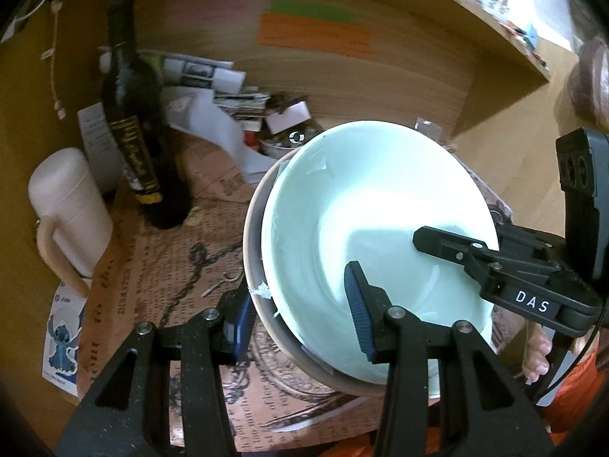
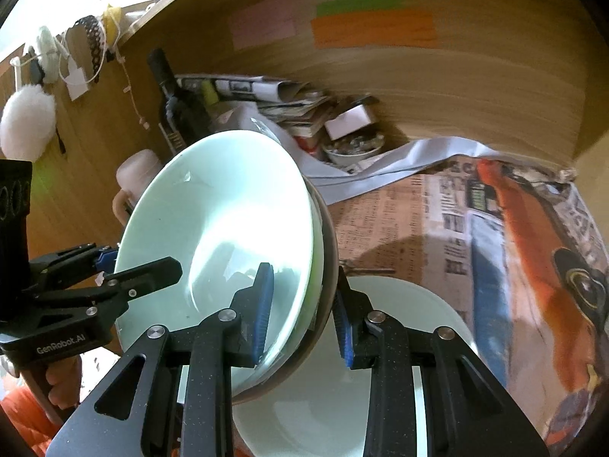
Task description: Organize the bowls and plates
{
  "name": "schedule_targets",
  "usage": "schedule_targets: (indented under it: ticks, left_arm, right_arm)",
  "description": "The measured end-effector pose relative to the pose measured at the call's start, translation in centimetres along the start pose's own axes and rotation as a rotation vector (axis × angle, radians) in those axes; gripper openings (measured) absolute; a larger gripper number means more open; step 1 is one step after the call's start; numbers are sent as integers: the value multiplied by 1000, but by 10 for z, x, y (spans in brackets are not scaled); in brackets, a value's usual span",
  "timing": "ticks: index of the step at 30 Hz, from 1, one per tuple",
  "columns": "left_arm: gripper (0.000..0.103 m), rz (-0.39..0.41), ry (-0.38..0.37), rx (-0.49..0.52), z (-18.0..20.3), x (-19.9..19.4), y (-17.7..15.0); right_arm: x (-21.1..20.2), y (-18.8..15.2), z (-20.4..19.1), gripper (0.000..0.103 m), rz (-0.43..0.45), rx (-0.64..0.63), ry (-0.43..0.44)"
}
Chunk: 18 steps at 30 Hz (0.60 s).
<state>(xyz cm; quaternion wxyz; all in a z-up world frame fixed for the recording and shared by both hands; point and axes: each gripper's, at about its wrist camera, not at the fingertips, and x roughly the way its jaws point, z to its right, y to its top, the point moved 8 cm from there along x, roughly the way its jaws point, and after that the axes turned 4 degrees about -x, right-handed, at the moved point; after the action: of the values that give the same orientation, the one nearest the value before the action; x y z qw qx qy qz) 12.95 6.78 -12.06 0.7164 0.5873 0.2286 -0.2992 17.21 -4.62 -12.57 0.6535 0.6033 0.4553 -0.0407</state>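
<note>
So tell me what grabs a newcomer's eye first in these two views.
The pale green bowl fills the middle, nested in a tan-rimmed bowl and held tilted between both grippers: the left gripper and the right gripper each straddle the stacked rims from opposite sides. Behind it on the left stands a dark wine bottle, and another pale plate lies underneath in the right wrist view.

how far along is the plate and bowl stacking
Done: pale green bowl sits nested in the brown-rimmed bowl. In hand: left gripper and right gripper both straddle that tilted pair's rims. Left: lowering it onto the white plate below.
</note>
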Motion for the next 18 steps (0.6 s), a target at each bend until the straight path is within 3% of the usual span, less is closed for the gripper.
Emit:
schedule_targets:
  ticks: [18]
  left_arm:
    - [44,-34,-115,123,59,3,-7]
  right_arm:
    - [-48,-35,39,27,19,95,-113]
